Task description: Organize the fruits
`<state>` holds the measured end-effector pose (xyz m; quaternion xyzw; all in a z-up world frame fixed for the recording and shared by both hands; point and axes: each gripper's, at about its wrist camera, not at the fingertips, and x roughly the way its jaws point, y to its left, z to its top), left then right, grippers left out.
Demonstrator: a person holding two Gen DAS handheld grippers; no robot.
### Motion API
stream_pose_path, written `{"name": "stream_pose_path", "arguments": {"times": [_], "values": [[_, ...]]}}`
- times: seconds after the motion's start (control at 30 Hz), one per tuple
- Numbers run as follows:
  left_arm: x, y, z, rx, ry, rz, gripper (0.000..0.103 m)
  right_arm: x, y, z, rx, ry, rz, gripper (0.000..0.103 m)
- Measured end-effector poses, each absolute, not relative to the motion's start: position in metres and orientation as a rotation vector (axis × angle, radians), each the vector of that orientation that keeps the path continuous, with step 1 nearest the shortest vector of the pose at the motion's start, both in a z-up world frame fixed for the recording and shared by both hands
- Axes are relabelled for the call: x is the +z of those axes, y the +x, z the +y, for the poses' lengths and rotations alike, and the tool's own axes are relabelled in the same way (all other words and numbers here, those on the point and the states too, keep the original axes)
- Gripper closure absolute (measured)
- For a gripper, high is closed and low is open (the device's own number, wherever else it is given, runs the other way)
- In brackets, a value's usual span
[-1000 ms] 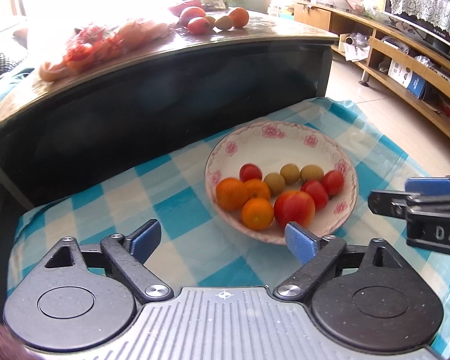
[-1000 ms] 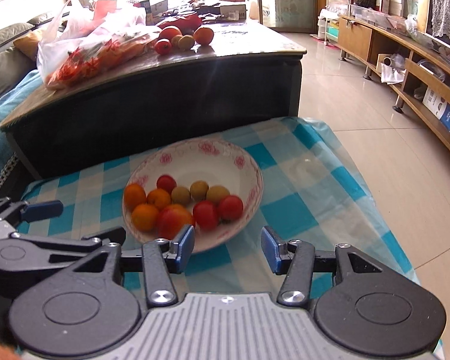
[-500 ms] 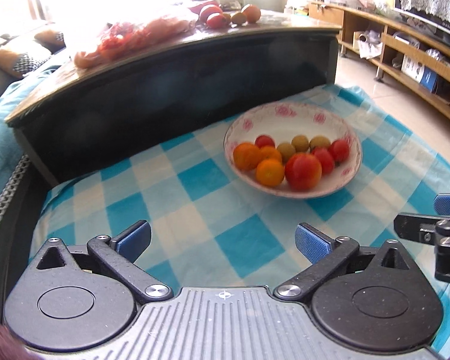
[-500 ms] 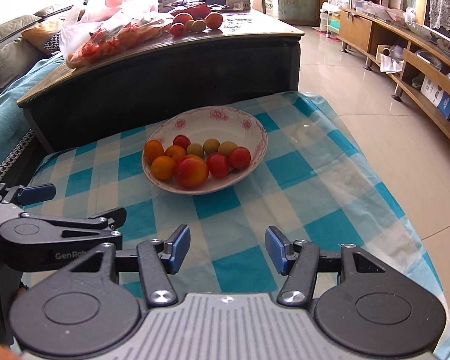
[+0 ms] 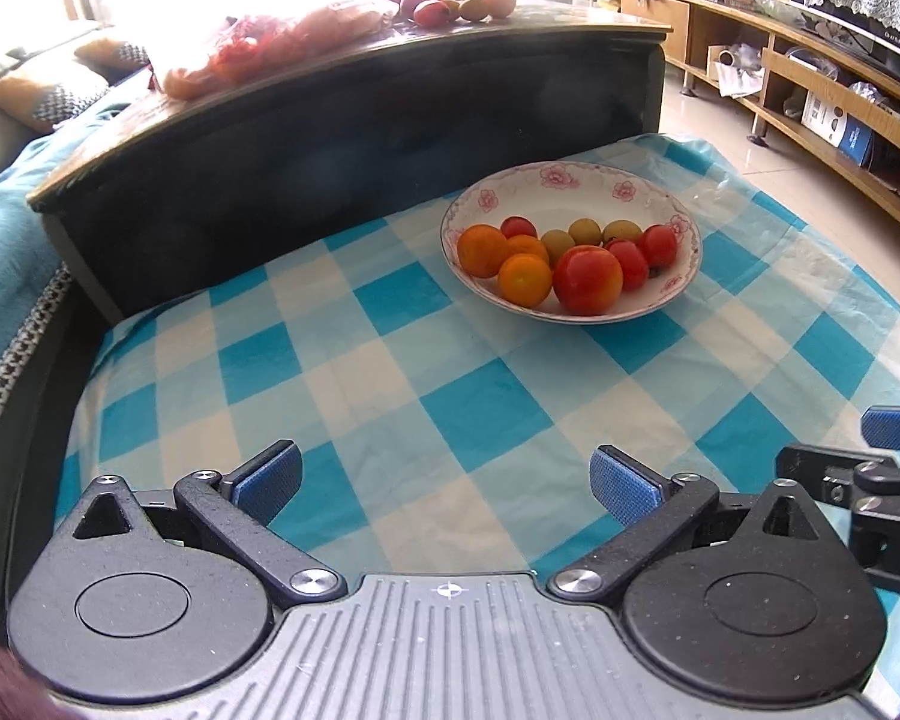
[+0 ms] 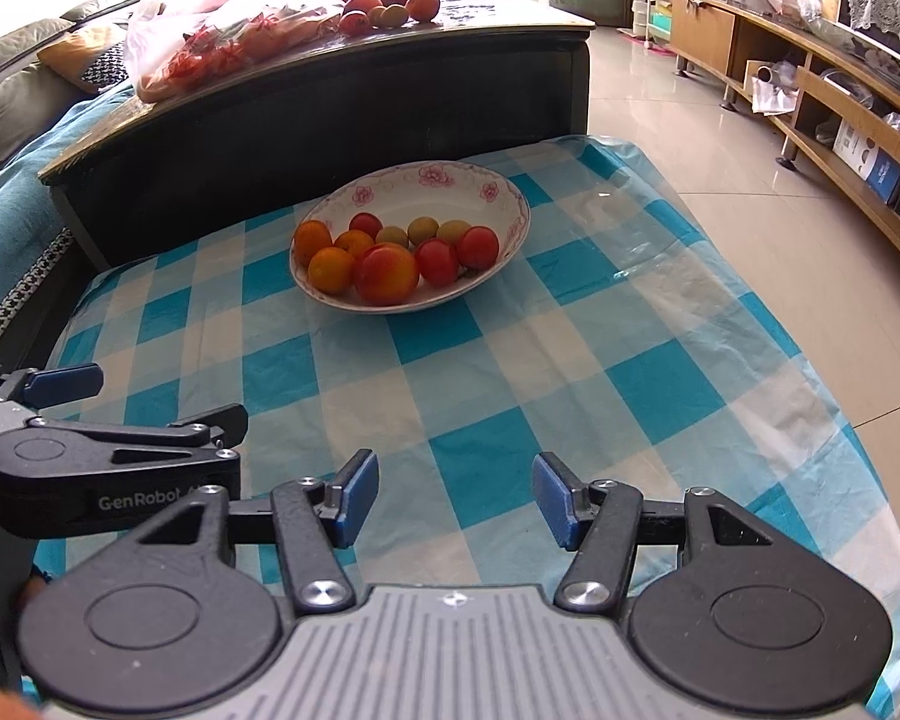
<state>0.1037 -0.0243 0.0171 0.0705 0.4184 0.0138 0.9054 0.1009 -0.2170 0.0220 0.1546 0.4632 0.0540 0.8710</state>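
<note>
- Left gripper and right gripper: both gaping wide, holding nothing.
- Bowl at 12 o'clock; its fruits look round, smooth and bruisable, so pinch each gently across the middle.

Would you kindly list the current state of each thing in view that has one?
Left gripper: open, empty, above the checked cloth.
Right gripper: open, empty, short of the bowl.
Floral bowl: upright on the cloth, holding fruit.
Large red-orange fruit: in the bowl, at its near side.
Checked cloth: spread flat, lightly wrinkled.
Plastic bag: lying on the dark table, filled.
</note>
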Motion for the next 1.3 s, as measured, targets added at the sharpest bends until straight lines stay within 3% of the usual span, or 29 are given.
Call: {"name": "stream_pose_path", "arguments": {"times": [1.3], "values": [[0.01, 0.073, -0.025, -0.002, 0.119, 0.891, 0.0, 0.024, 0.079, -0.207, 0.125, 0.315, 0.981, 0.041]]}}
